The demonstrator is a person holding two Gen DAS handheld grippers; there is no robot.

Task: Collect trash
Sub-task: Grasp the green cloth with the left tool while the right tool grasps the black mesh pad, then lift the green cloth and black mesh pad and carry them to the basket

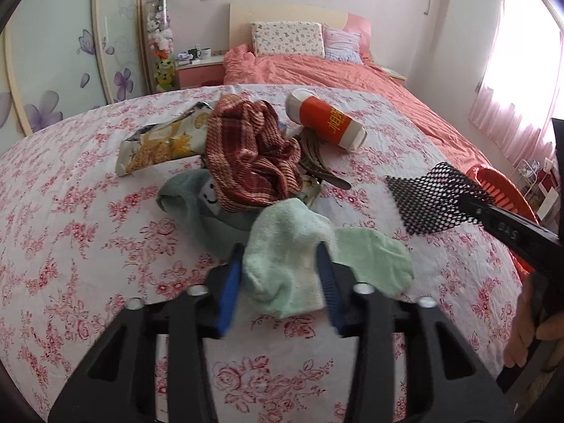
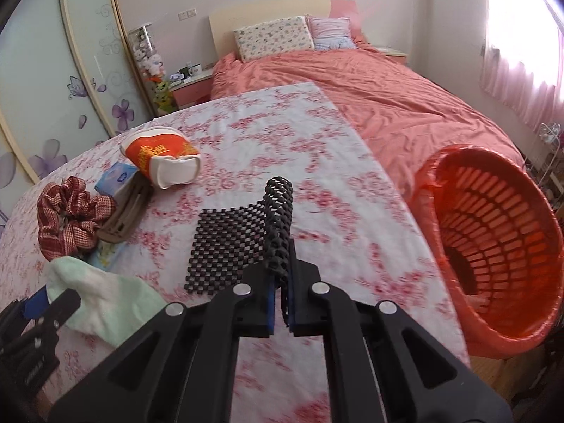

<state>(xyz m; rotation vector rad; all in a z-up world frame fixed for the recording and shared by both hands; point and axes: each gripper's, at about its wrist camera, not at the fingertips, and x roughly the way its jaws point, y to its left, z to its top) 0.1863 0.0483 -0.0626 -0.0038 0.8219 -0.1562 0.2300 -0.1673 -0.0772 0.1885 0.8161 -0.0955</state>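
My left gripper (image 1: 280, 282) is shut on a pale green cloth (image 1: 289, 261) at the near edge of a pile on the flowered sheet (image 1: 70, 194). The cloth also shows in the right wrist view (image 2: 102, 299). My right gripper (image 2: 280, 282) is shut on the edge of a black mesh mat (image 2: 232, 243), held just above the sheet; it shows in the left wrist view too (image 1: 426, 201). A red plastic basket (image 2: 493, 246) with a red liner stands to the right. A crushed red-and-white paper cup (image 1: 324, 121) and a yellow snack wrapper (image 1: 158, 144) lie in the pile.
A red checked cloth (image 1: 250, 158), a blue-green sock (image 1: 190, 201), a brown hair clip (image 1: 317, 165) and a blue tissue pack (image 2: 114, 178) lie in the pile. Beyond is the pink quilt (image 2: 387, 105), pillows, a nightstand and a wardrobe on the left.
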